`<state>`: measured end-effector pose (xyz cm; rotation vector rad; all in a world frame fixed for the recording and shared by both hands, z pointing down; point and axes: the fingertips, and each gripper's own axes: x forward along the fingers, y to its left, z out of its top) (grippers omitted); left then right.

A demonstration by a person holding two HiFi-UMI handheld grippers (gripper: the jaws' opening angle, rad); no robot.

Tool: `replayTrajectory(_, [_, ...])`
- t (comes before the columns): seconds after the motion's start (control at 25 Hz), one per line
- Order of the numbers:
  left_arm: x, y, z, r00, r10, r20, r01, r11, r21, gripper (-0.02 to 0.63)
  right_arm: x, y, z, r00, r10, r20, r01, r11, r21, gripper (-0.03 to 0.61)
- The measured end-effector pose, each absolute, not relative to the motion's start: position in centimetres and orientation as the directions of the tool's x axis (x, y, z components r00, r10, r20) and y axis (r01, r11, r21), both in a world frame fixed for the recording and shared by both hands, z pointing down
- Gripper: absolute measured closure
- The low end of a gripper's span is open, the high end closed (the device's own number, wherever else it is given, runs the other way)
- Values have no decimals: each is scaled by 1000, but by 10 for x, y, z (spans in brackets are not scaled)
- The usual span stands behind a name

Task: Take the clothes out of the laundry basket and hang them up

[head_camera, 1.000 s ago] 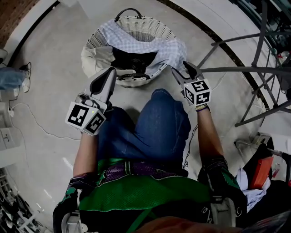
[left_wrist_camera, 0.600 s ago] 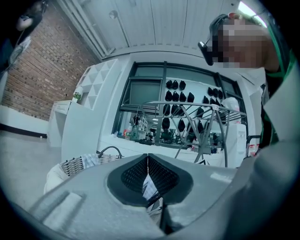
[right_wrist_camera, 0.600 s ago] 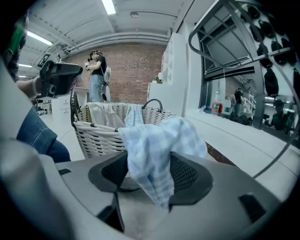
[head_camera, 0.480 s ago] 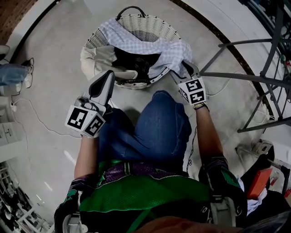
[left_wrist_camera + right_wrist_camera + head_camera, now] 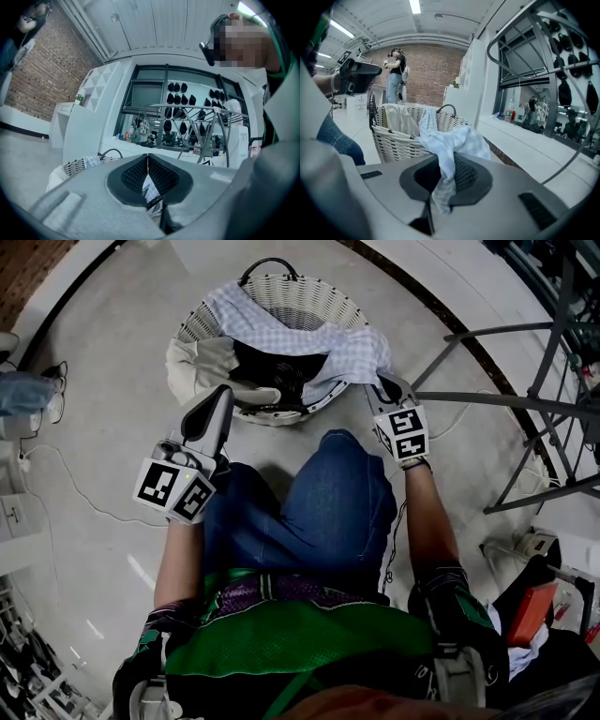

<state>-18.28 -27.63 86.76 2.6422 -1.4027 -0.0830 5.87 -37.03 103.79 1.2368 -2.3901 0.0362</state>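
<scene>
- A grey metal drying rack [image 5: 506,398] stands right of the white wicker laundry basket [image 5: 305,298].
- A pale blue checked cloth [image 5: 352,348] drapes over the basket's right rim.
- The right gripper [image 5: 386,385], at that rim, has just been closing and now pinches the cloth.
- The left gripper [image 5: 222,395], jaws together and empty, is just in front of the basket.

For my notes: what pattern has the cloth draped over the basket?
The cloth: pale blue-white check, clearest in head view.

Bare floor [image 5: 103,399] is lying open left of the wicker basket [image 5: 300,298]; the metal drying rack [image 5: 506,399] is crowding the right side (its bars reaching near the rim), and the person's knee [image 5: 342,484] is blocking the near approach
</scene>
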Motion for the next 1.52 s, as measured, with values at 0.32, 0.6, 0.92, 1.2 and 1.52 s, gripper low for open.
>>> replayTrajectory(0.32, [-179, -283, 838, 545, -838, 14, -826, -535, 177, 595, 66, -370, 992, -492, -774, 397, -787, 591, 178, 531])
replayTrajectory(0.6, [-166, -300, 753, 531, -844, 76, -834, -505, 220, 595, 73, -366, 912, -498, -747, 440, -795, 596, 113, 532])
replayTrajectory(0.92, [-160, -305, 599, 530, -843, 86, -838, -506, 207, 595, 70, -353, 764, -511, -717, 475, -787, 612, 78, 532])
replayTrajectory(1.2, [-174, -290, 472, 524, -846, 98, -846, -503, 176, 595, 58, -344, 619, -519, -720, 461, -784, 615, 77, 532])
replayTrajectory(1.52, [-203, -247, 363, 486, -872, 62, -866, -470, 170, 595, 44, -324, 481, -534, -745, 400, -770, 623, 134, 532])
